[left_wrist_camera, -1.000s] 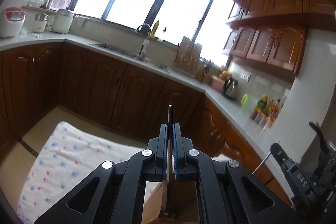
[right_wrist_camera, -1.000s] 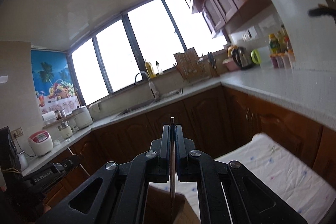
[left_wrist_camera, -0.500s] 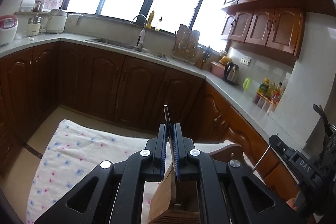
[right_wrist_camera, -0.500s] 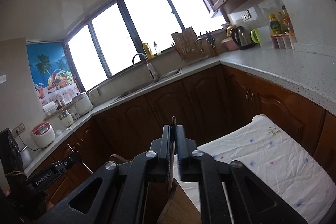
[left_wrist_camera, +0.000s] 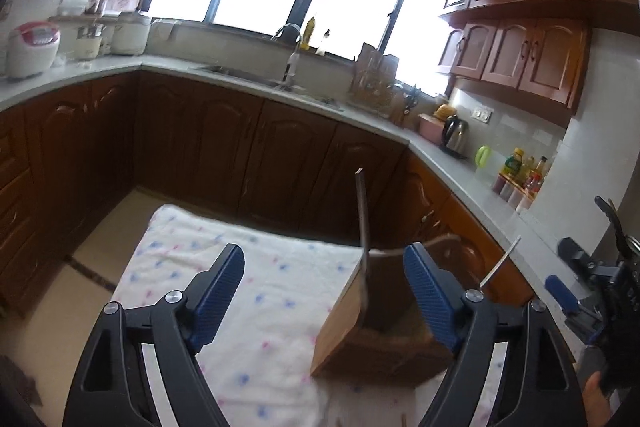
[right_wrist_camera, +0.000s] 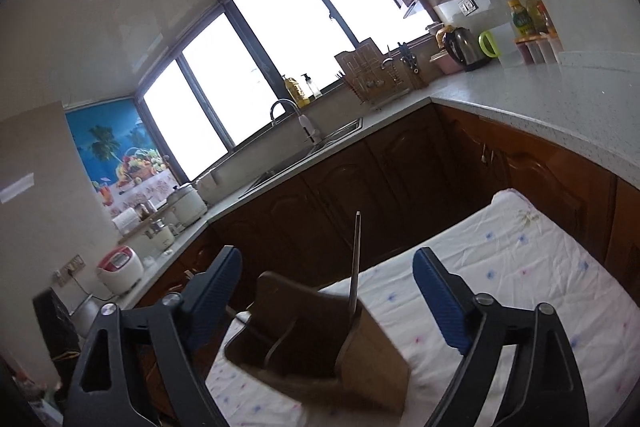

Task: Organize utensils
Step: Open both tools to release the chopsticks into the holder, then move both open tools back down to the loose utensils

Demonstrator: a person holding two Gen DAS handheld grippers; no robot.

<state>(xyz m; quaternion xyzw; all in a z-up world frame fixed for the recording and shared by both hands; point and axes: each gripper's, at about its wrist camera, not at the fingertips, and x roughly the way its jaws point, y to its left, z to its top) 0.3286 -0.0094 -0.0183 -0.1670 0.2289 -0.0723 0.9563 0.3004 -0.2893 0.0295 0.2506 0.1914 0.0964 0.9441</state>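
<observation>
On the cloth-covered table (left_wrist_camera: 248, 311), just ahead of both my tools, stands the wooden utensil holder (left_wrist_camera: 352, 331), and two utensils now sit in it, apart from my grip. Half a second ago each tool was clamped on a thin handle; now the left gripper (left_wrist_camera: 324, 291) is spread wide, its blue pads (left_wrist_camera: 222, 287) well clear on either side of the metal utensil (left_wrist_camera: 362, 227), which stands nearly upright in the box by itself. The right gripper (right_wrist_camera: 328, 299) is likewise wide apart, and the slim utensil (right_wrist_camera: 355, 259) it carried leans in the holder (right_wrist_camera: 372, 359) at the near corner, untouched. In the right wrist view a second curved handle shows deeper inside the box; I judge it to be the other piece, though the dim interior keeps me from being sure.

For the task, I read this as both releases made: the two pieces are delivered, and neither looks ready to tip out. The next step, as I see it, is to back both tools straight away without brushing the handles. I cannot see any utensils left on the cloth in these views, so whether more remain is unclear.
</observation>
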